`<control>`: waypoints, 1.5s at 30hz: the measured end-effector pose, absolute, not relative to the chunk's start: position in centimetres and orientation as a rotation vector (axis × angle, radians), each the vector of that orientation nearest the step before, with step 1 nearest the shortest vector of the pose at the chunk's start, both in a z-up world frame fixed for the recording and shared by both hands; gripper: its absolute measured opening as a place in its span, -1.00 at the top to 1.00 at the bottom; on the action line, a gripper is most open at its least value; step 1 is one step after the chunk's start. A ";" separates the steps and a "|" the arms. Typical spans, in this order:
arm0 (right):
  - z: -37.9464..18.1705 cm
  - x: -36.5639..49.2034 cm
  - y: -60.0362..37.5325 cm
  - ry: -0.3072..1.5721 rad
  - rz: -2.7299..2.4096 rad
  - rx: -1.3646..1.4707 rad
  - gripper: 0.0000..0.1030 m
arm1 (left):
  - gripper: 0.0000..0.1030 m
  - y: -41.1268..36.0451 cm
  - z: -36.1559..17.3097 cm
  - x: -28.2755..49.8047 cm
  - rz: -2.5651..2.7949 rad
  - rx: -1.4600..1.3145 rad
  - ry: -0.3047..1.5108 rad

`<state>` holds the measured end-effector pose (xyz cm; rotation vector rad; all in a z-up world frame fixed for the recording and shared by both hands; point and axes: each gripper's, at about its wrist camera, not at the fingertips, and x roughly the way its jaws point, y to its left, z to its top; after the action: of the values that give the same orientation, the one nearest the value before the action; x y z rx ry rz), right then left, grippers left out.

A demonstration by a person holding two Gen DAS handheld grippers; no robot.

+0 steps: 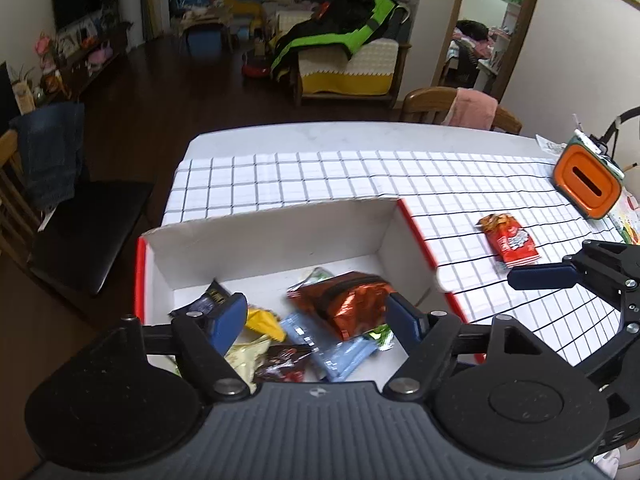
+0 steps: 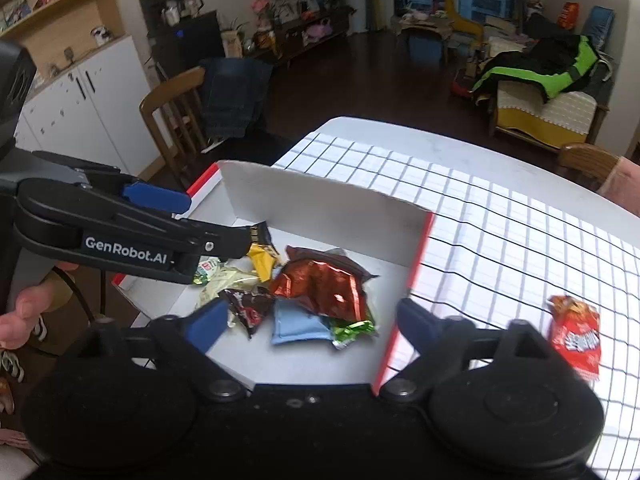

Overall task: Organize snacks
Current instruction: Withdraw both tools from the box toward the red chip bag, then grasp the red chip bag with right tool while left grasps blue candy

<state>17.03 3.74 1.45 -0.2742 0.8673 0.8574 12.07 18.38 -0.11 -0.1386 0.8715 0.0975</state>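
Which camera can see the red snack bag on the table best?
The left wrist view. There the red snack bag lies whole and fairly sharp on the checked tablecloth, outside the box. The right wrist view also shows the bag, but it is blurred and sits near the gripper's body.

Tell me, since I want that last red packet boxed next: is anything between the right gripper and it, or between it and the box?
Nothing visible blocks the right gripper from the red packet, which lies alone on the checked cloth. Between the packet and the box stands only the box's own red-edged side wall, which it must be lifted over.
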 end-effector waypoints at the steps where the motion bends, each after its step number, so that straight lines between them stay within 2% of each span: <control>1: 1.5 17.0 3.1 0.867 0.855 -0.265 -0.85 | -0.52 17.9 0.0 12.1 0.094 -0.134 0.863; 3: 1.7 17.0 1.7 0.863 0.848 -0.251 -0.85 | -0.54 16.8 0.2 12.1 0.080 -0.128 0.848; 6: 1.8 17.3 -0.5 0.852 0.829 -0.228 -0.99 | -0.59 15.0 0.5 12.2 0.053 -0.113 0.825; 15: 0.7 20.4 -6.9 0.877 0.742 -0.208 -0.99 | -0.61 8.9 0.1 13.6 0.013 -0.092 0.795; 27: -3.2 29.9 -13.8 0.949 0.562 -0.179 -1.00 | -0.62 0.9 -2.1 17.8 -0.009 -0.064 0.832; 45: -10.0 40.7 -13.4 1.081 0.469 -0.139 -0.98 | -0.62 -3.5 -8.1 27.0 0.063 -0.037 0.981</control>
<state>40.69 -13.36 -9.95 -0.1394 1.0807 0.4693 27.02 -3.47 -8.14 -0.0369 0.9809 0.0630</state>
